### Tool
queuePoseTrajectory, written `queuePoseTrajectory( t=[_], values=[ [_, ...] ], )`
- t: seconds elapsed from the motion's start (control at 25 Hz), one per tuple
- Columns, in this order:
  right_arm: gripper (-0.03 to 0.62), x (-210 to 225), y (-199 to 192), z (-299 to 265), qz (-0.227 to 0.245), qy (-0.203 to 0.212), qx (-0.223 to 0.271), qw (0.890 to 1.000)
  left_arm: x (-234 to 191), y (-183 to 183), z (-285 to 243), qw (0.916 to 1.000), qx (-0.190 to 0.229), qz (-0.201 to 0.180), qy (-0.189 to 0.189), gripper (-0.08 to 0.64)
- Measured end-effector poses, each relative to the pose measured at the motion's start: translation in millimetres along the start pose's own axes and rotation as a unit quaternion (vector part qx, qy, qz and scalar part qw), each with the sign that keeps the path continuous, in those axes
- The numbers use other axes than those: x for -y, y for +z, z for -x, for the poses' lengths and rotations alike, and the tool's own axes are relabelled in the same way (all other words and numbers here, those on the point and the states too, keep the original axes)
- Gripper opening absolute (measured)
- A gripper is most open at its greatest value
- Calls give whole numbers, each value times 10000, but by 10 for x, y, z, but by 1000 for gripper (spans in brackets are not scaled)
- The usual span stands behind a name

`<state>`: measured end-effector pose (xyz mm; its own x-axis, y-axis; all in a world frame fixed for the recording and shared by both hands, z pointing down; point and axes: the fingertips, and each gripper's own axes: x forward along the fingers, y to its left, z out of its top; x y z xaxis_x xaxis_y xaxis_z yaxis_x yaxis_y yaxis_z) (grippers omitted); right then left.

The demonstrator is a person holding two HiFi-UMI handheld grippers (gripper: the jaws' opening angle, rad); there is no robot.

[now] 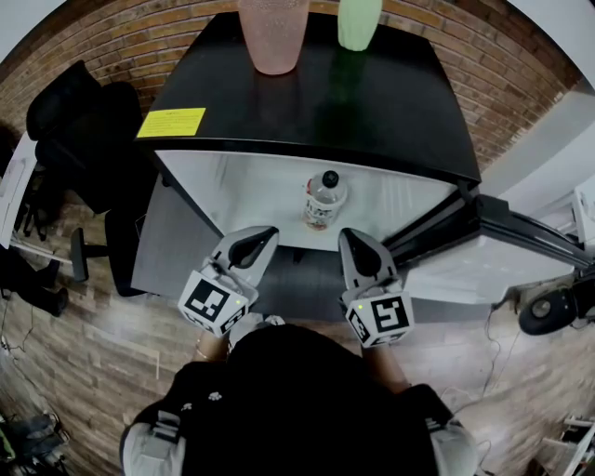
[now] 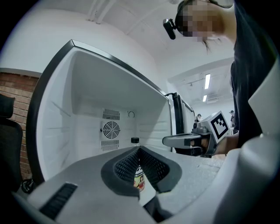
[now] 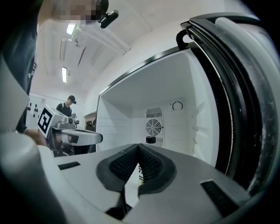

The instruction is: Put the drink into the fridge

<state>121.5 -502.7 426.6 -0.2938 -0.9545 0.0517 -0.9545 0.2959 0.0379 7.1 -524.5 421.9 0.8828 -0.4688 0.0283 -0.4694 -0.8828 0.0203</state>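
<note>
Just in front of the person's dark-clad chest, the left tool [image 1: 268, 232] and the right tool [image 1: 351, 235] are held side by side, both pointing into the open fridge [image 1: 390, 112]. Each carries its marker cube at the rear. The left tool's jaws are pressed together, the ribbed pads meeting at the tips with nothing pinched between them. The right tool's jaws are likewise pressed together and empty. The two tools are apart from each other and neither touches anything.

A little beyond their tips, between the lines of the two, the drink bottle [image 1: 324, 198] stands upright on the white floor of the fridge compartment, near its front edge. It is a clear bottle with a black cap and a printed label, and it is free of both tools. Behind it, on the back wall, there is a round fan grille [image 2: 110, 130].

The fridge door [image 1: 507, 232] is swung wide to the person's right, its dark seal showing. On the black top of the fridge lie a yellow sticker [image 1: 171, 122] at the left front corner, and farther back a pink vessel [image 1: 273, 33] and a pale green one [image 1: 358, 23]. A black chair [image 1: 84, 121] stands to the left, against the brick wall [image 1: 112, 37].
</note>
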Motion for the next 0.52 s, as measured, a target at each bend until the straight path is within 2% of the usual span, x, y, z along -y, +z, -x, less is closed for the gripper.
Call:
queuePoseTrajectory(
  t=[0.52],
  values=[
    [-3,12,-16,-3,-3,1,-36,10000,-19,13,1,10000,19,-9,8,3]
  ],
)
